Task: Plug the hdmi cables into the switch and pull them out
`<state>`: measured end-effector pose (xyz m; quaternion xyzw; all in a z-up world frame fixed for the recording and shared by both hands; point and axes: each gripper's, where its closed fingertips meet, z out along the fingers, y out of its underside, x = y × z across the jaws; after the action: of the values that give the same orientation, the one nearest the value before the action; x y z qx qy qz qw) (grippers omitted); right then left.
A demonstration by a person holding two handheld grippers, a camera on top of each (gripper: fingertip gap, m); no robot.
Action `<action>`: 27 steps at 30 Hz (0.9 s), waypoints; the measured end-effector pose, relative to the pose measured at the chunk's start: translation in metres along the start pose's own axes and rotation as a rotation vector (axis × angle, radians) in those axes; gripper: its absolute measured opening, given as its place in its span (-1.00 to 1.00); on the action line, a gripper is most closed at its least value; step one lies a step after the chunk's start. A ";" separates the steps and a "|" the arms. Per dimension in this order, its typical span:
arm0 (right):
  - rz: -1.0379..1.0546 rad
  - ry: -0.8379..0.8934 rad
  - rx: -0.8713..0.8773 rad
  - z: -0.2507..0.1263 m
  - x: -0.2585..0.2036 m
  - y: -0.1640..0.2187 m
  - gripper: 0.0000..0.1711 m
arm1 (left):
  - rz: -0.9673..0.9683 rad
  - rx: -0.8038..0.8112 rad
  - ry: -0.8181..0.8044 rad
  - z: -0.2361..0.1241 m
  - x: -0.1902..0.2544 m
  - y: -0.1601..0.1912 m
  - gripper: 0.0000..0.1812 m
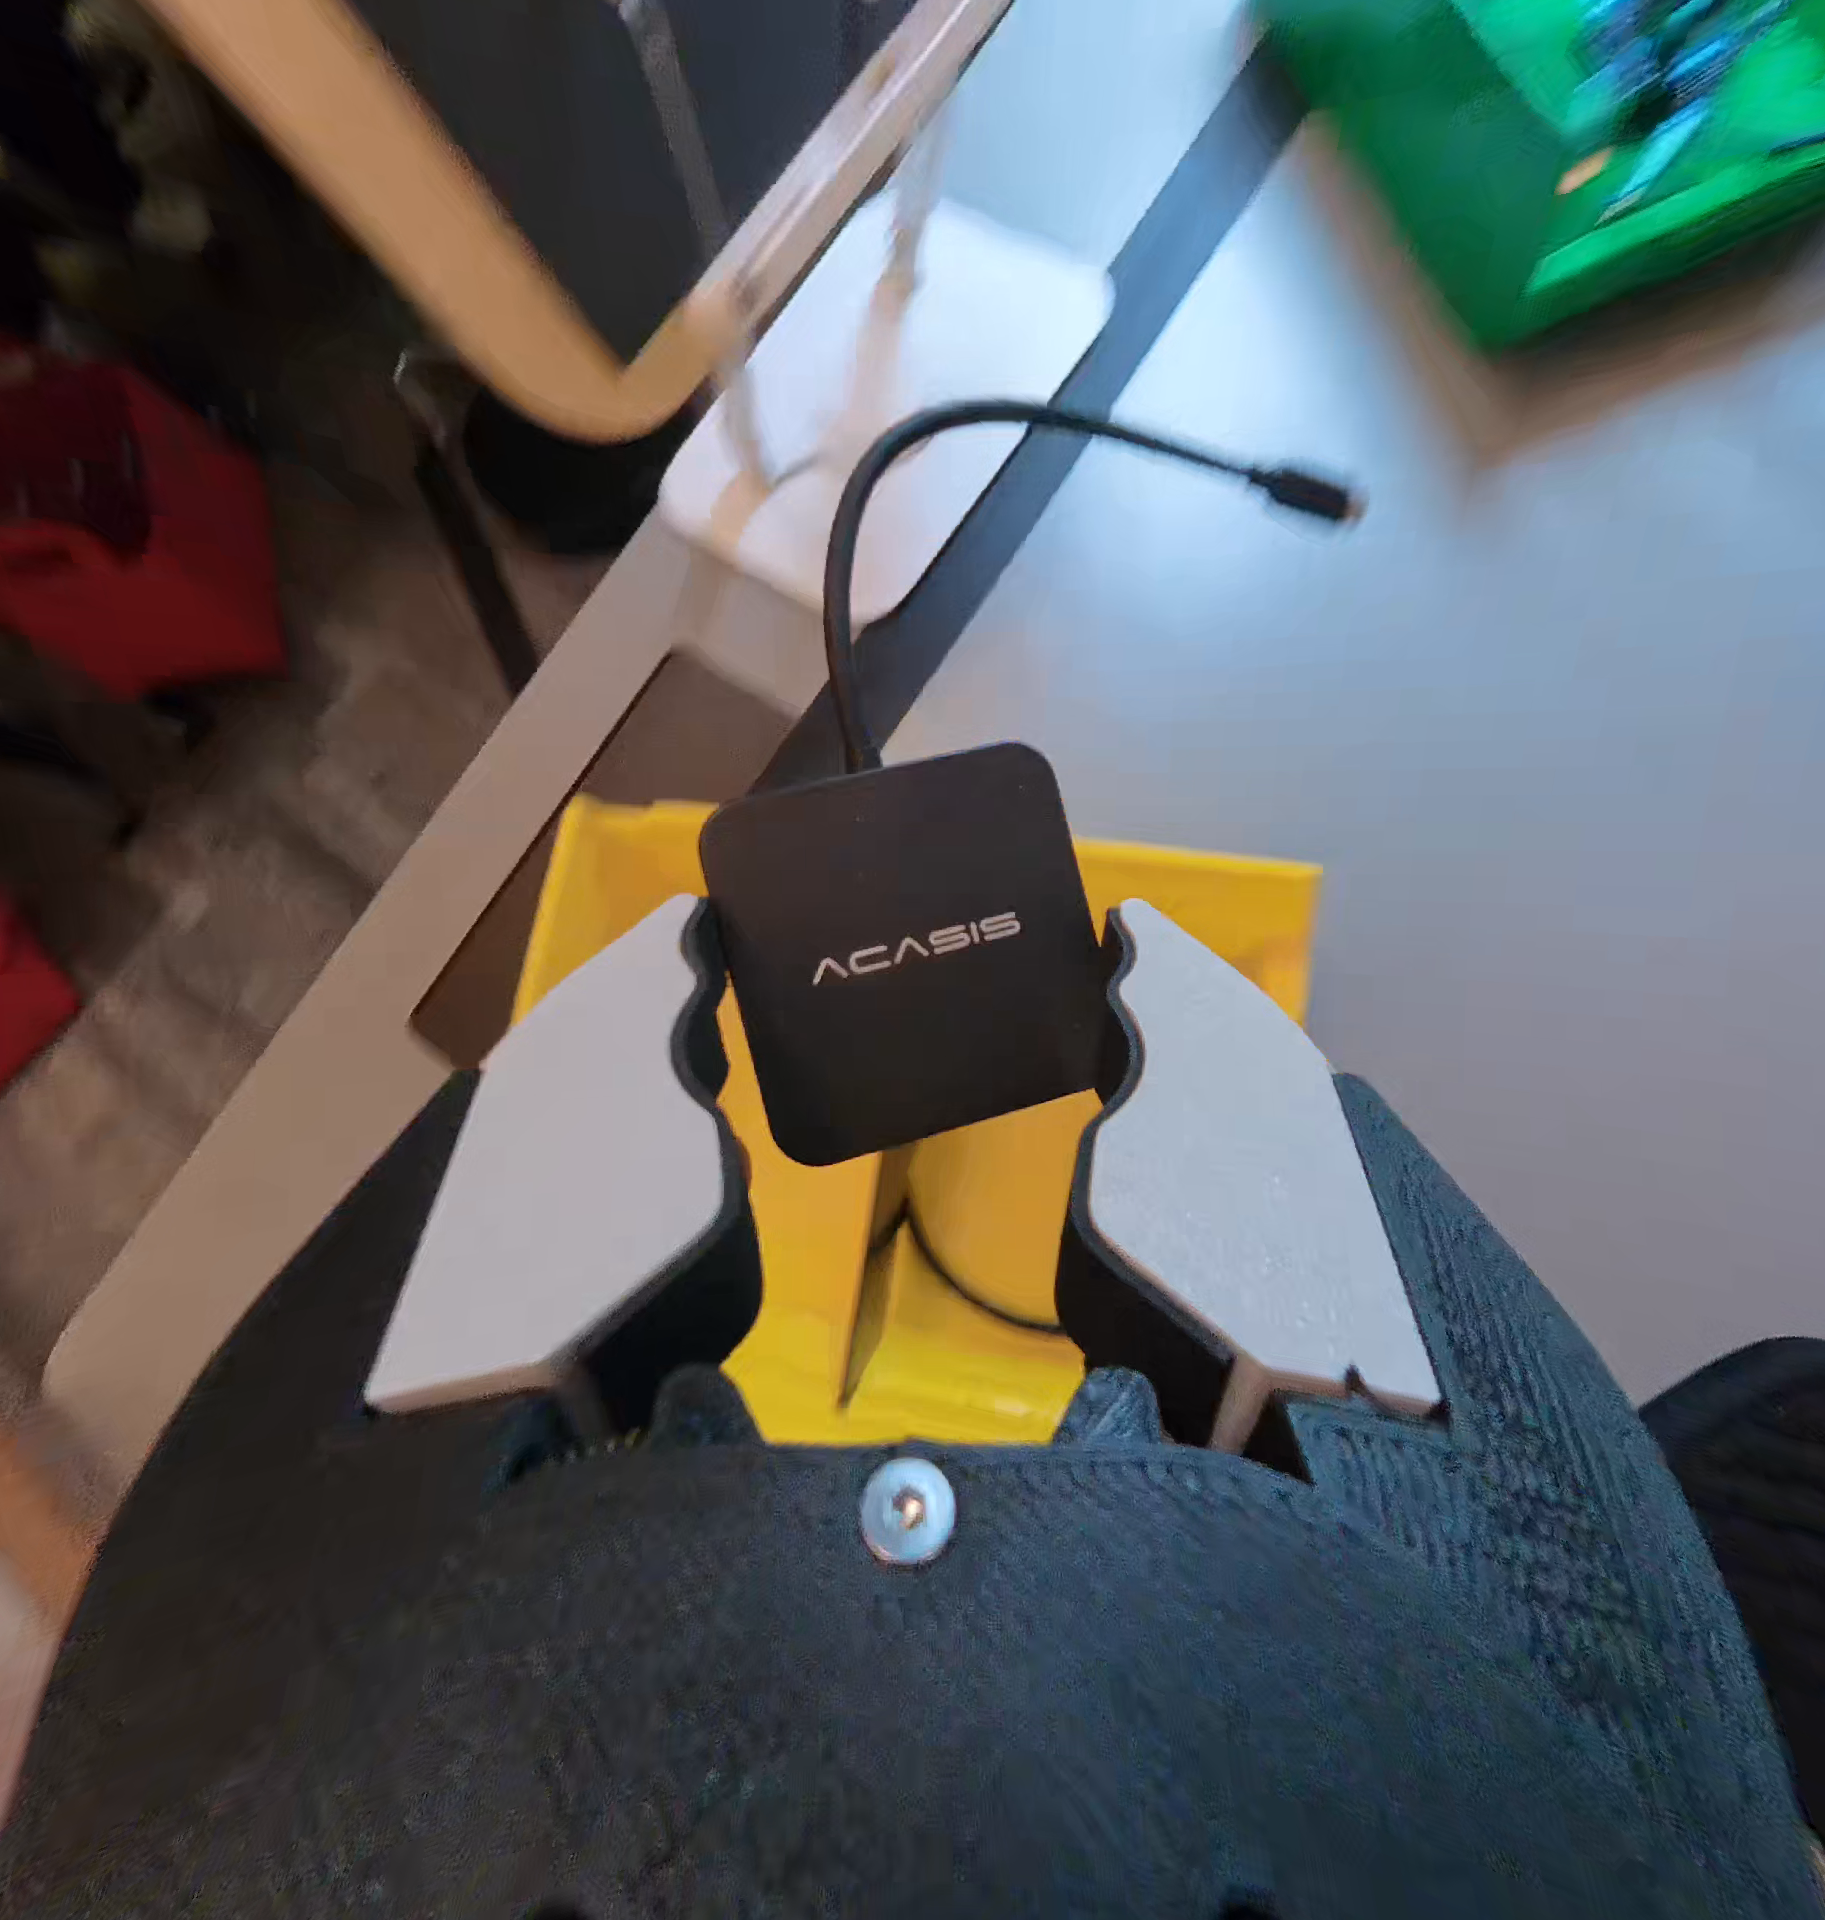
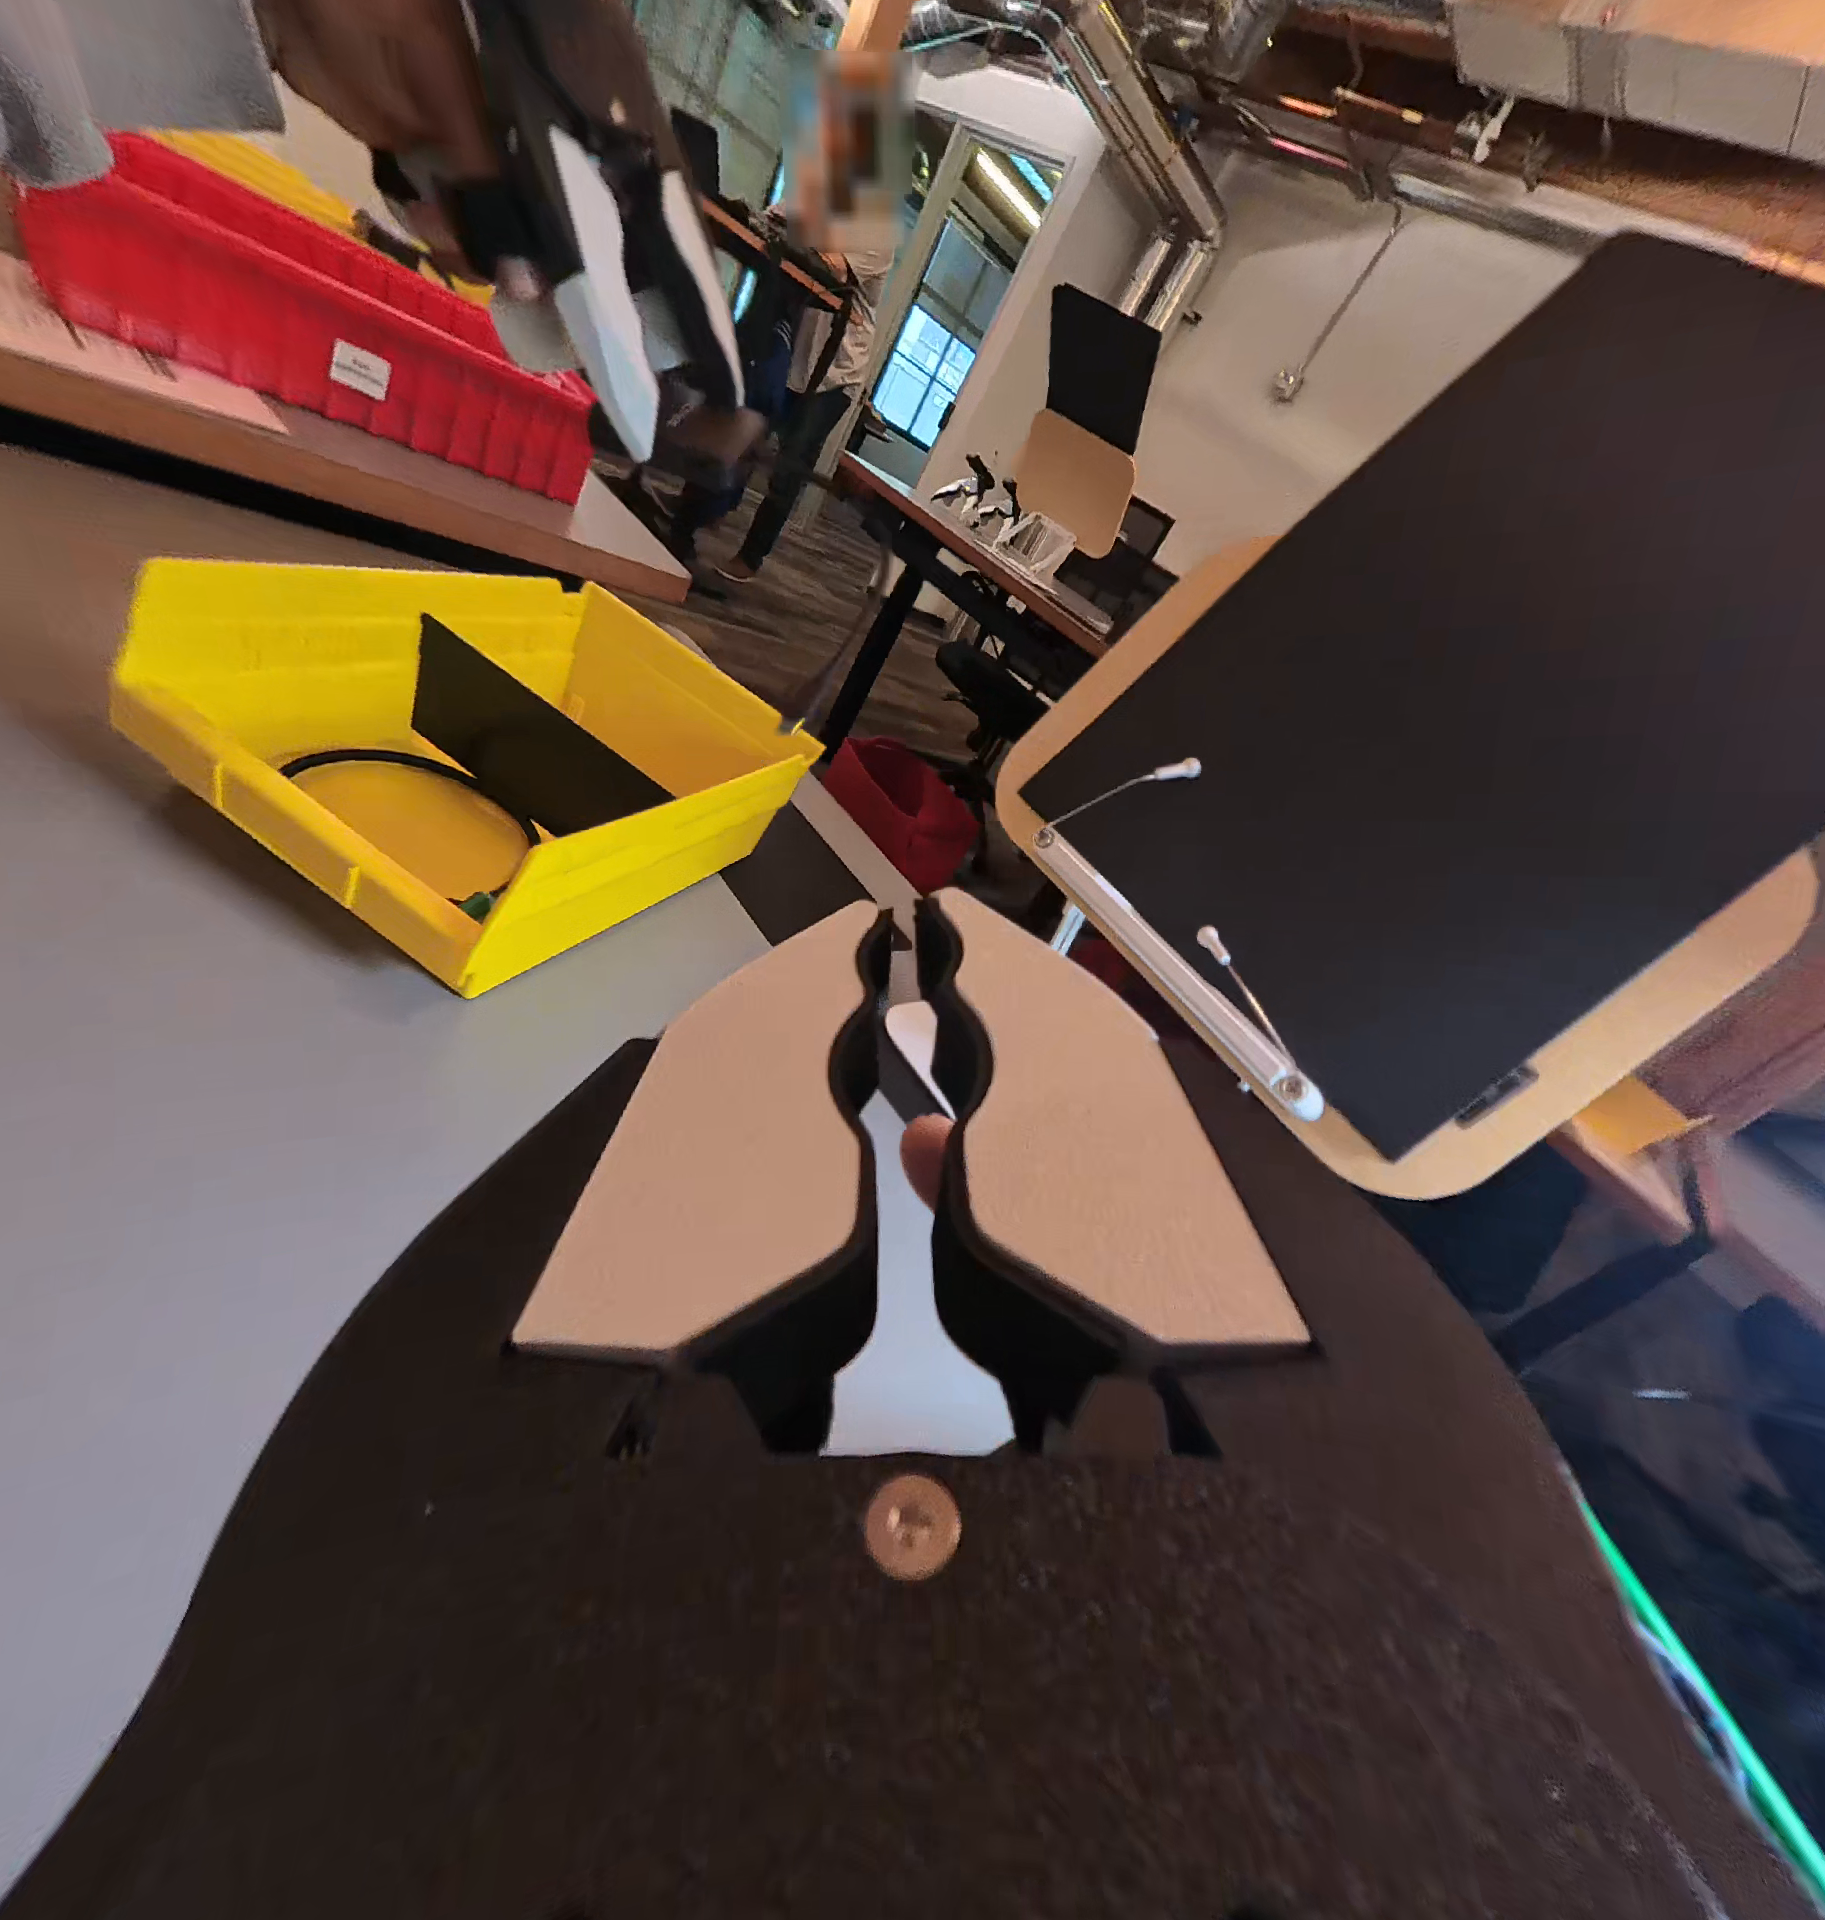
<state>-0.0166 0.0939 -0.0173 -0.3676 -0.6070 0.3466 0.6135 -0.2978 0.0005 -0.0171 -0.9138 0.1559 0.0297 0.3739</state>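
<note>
The left gripper [image 1: 910, 997] clasps the black square switch [image 1: 900, 951] by its sides, above the yellow bin [image 1: 1209, 894] on the grey worktop [image 1: 1510, 831]. The switch's short cable [image 1: 991, 436] arcs away, its plug end free. The right gripper [image 2: 903, 935] is clenched, nothing between its fingers, near the same bin holding a coiled black cable [image 2: 409, 764].

One switch [image 1: 897, 951], one yellow bin [image 2: 451, 748], two grippers [image 1: 908, 997] [image 2: 903, 935]

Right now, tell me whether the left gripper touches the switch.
Touching. The left wrist view shows the left gripper shut on the black switch, both fingers pressed against its sides.
</note>
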 end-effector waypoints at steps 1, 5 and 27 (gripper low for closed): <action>-0.037 -0.001 0.002 0.001 -0.006 -0.004 -0.93 | 0.025 0.055 0.038 -0.002 0.018 -0.013 -0.23; -0.039 -0.001 0.070 -0.001 -0.011 -0.022 -0.86 | 0.089 0.309 0.258 -0.009 0.097 -0.061 -0.23; -0.264 -0.402 0.007 -0.006 -0.090 0.012 -0.79 | 0.112 0.616 1.022 0.055 0.284 -0.075 -0.43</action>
<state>-0.0120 0.0208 -0.0717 -0.2068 -0.7584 0.3317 0.5216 -0.0017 0.0145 -0.0552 -0.6521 0.3654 -0.4405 0.4973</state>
